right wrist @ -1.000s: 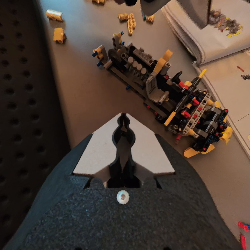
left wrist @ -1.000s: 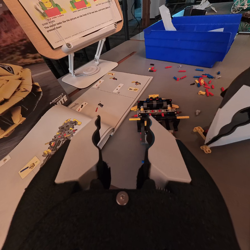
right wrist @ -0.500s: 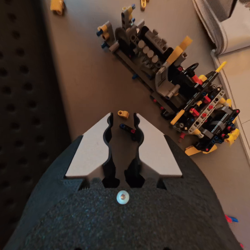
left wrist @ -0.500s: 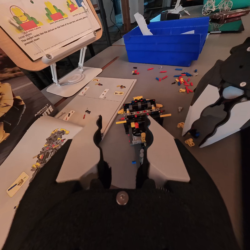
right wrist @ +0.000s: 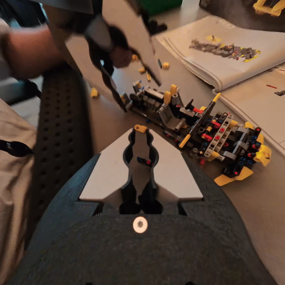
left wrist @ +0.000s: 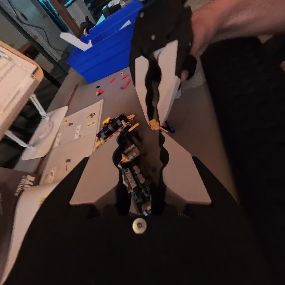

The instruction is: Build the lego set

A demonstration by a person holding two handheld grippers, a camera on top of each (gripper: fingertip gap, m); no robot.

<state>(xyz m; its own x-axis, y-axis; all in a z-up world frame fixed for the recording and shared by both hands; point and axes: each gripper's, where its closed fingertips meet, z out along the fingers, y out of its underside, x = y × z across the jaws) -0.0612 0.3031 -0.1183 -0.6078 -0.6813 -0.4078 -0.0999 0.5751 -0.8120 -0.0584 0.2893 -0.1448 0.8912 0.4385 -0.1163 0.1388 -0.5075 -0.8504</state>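
Right claw (right wrist: 140, 131) since closed onto yellow connector (right wrist: 140, 128), raised off surface (right wrist: 108, 123); left claw (left wrist: 138, 137) open, now straddling chassis (left wrist: 135, 177).

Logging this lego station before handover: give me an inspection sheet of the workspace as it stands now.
Surface: grey table, bare beside the model.
Job's things: part-built lego model lying flat; open instruction booklet beside it.
Clutter: loose red and blue pins; yellow bits.
Grippers: left claw open above the model; right claw closed on small yellow connector.
Cables: dark cable in the background.
Surroundings: blue bin, document stand.
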